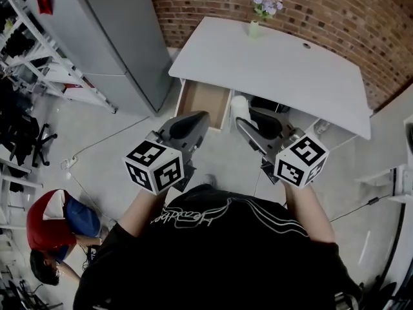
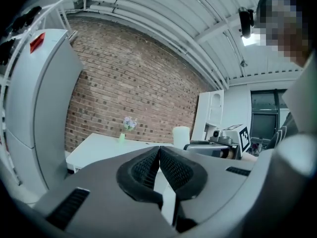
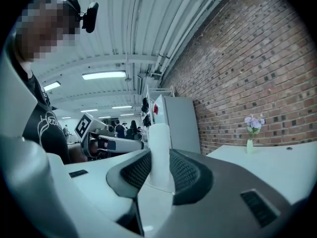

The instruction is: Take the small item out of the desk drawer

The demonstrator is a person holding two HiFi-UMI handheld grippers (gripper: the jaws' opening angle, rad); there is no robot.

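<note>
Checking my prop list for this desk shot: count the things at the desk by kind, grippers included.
grippers: 2 (left gripper, right gripper)
white cylinder: 1, clamped in the right gripper
flower vase: 1
desk: 1
open drawer: 1
total: 6

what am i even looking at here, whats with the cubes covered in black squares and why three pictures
There is no robot here. A person in a black shirt holds a two-jaw gripper in each hand, and the marker cubes are part of those grippers. The head view comes from a camera on the person's head, looking down. The other two views come from cameras riding on each gripper, looking along its jaws. Ahead stands a white desk against a red brick wall. On it is a small green vase of purple flowers, and its wood-lined drawer is open. The left gripper is shut and empty. The right gripper grips a small white cylinder.
</note>
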